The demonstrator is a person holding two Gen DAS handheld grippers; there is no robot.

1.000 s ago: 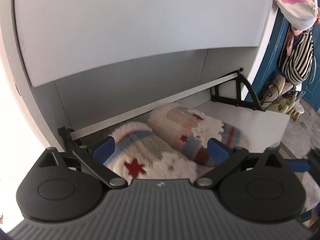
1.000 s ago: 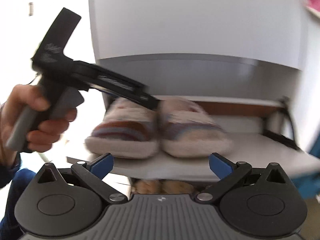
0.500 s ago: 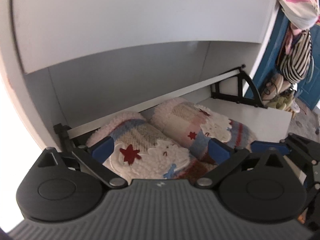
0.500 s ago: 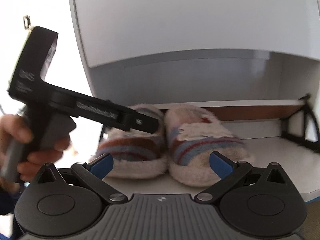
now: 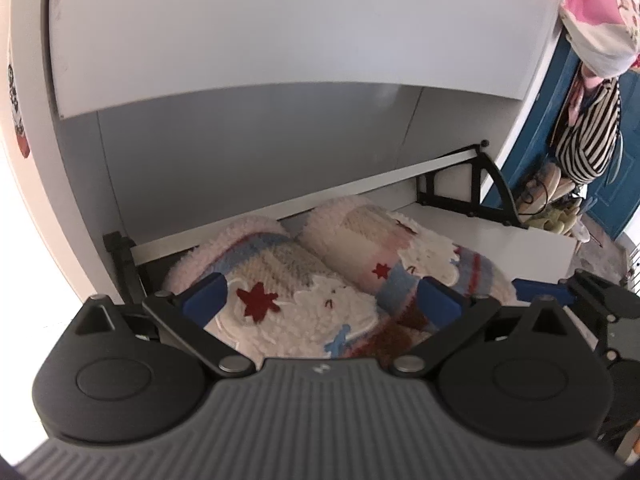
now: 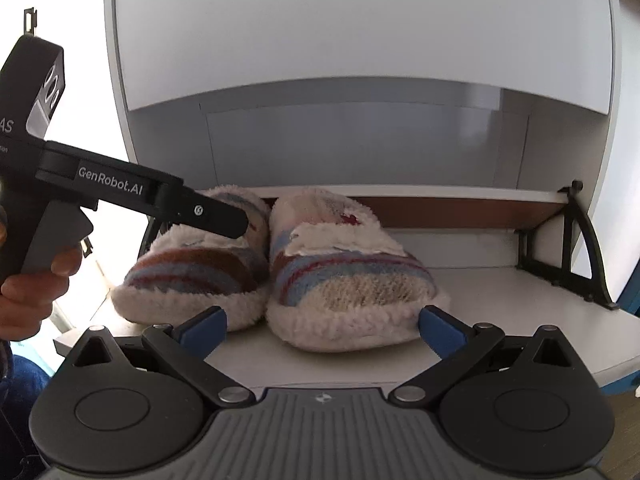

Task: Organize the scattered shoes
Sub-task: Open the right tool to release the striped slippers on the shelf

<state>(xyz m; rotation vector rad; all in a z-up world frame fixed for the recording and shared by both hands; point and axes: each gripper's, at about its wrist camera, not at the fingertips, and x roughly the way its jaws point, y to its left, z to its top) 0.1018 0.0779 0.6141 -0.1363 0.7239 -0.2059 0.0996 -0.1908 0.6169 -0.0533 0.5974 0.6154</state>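
Note:
Two fluffy cream slippers with blue and red stripes lie side by side in the tilted-out cabinet compartment (image 6: 500,292). The left slipper (image 5: 280,292) (image 6: 192,272) and the right slipper (image 5: 400,248) (image 6: 348,276) touch each other. My left gripper (image 5: 322,300) hovers open just over the left slipper, holding nothing. In the right wrist view the left gripper (image 6: 236,224) reaches in from the left above that slipper. My right gripper (image 6: 322,326) stands open at the compartment's front edge, its fingers either side of the right slipper's heel end. The right gripper's blue fingertip (image 5: 536,290) shows beside the slippers.
A white cabinet front panel (image 6: 360,40) overhangs the compartment. Black hinge brackets (image 6: 576,248) (image 5: 480,196) stand at its right end. A hand (image 6: 36,280) holds the left gripper's grip. A striped bag (image 5: 592,132) and floor shoes (image 5: 556,204) sit by a blue door.
The right gripper has come closer to the slippers and now sits at the compartment's front edge. The left gripper drew back slightly, and the right gripper's fingertip entered its view.

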